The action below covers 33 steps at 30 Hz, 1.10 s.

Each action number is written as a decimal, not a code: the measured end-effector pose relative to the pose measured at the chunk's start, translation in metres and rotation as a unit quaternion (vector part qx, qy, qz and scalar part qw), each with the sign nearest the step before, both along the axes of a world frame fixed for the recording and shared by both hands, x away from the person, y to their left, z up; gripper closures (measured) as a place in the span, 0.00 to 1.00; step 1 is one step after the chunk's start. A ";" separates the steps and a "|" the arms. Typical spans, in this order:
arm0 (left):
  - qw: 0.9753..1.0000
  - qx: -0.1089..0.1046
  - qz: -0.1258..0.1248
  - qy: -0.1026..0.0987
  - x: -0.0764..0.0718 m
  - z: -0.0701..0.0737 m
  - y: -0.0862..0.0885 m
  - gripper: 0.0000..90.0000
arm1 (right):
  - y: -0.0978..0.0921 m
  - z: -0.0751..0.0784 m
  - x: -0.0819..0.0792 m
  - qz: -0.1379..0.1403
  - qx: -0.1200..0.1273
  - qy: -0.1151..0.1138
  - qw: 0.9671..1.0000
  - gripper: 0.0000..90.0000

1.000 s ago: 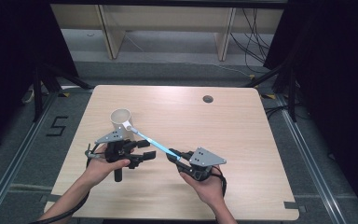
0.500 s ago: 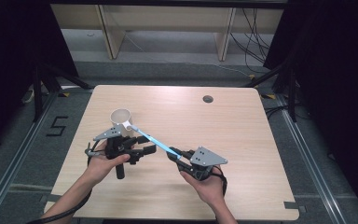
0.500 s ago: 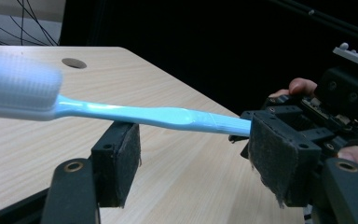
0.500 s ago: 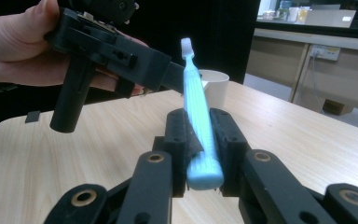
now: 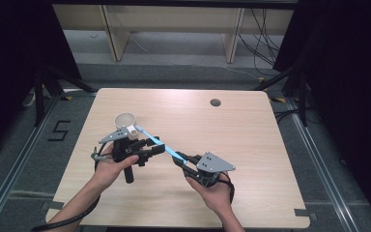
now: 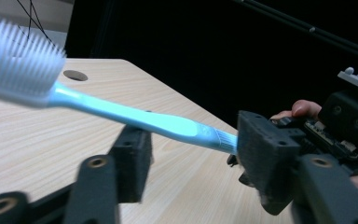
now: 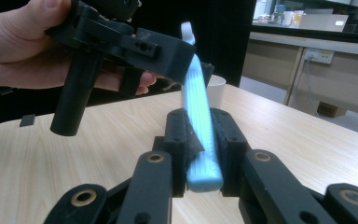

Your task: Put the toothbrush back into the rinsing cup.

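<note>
Right gripper (image 5: 179, 158) is clamped on the handle end of the blue toothbrush (image 5: 157, 143); in the right gripper view both pads squeeze the grip. Left gripper (image 5: 147, 146) has its jaws apart, straddling the shaft near the middle without pinching, so this looks like a handover. Toothbrush hangs above the tabletop (image 5: 251, 145), left of centre, bristle head up toward the cup.

To do it well, I think I should close the left jaws square on the shaft before the right lets go, keeping the brush level.

Around, largest first: bare tabletop, white cup (image 5: 124, 122) near the left edge just beyond the bristles, cable hole (image 5: 215, 102) near the far edge. Cup sits close; swinging the head could knock it.
</note>
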<state>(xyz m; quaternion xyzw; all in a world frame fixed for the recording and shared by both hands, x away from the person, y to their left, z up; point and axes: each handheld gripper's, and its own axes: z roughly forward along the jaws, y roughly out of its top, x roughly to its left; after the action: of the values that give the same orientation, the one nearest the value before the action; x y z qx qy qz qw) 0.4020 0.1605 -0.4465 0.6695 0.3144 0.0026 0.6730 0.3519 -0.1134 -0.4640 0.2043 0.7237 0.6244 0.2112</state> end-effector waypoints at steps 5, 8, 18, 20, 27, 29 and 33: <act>1.000 -0.030 0.003 0.001 -0.001 0.004 -0.001 0.68 | 0.002 -0.003 -0.001 -0.011 -0.007 0.005 1.000 0.87; 0.999 -0.031 0.001 -0.004 -0.002 0.007 -0.001 0.74 | 0.005 -0.007 -0.001 -0.017 -0.017 0.009 1.000 0.87; 0.998 -0.051 -0.022 -0.019 -0.011 0.014 -0.007 0.92 | 0.014 -0.014 0.002 -0.015 -0.028 0.033 0.999 0.78; 0.999 -0.039 -0.019 -0.031 -0.012 0.017 -0.007 0.93 | 0.014 -0.016 0.004 -0.011 -0.028 0.040 0.999 0.74; 0.999 -0.005 0.005 -0.052 -0.013 0.022 -0.001 0.93 | 0.008 -0.018 0.002 -0.030 -0.040 0.052 0.997 0.62; 0.998 0.011 0.016 -0.058 -0.014 0.022 0.001 0.93 | 0.006 -0.019 0.000 -0.032 -0.040 0.067 0.996 0.61; 0.997 0.027 0.029 -0.065 -0.014 0.022 0.007 0.93 | -0.002 -0.022 0.001 -0.043 -0.039 0.062 0.996 0.59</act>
<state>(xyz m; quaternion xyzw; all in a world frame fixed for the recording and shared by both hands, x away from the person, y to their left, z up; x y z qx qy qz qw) 0.3881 0.1672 -0.4245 0.6762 0.2894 0.0740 0.6735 0.3531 -0.1156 -0.4862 0.2651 0.7497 0.5723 0.2005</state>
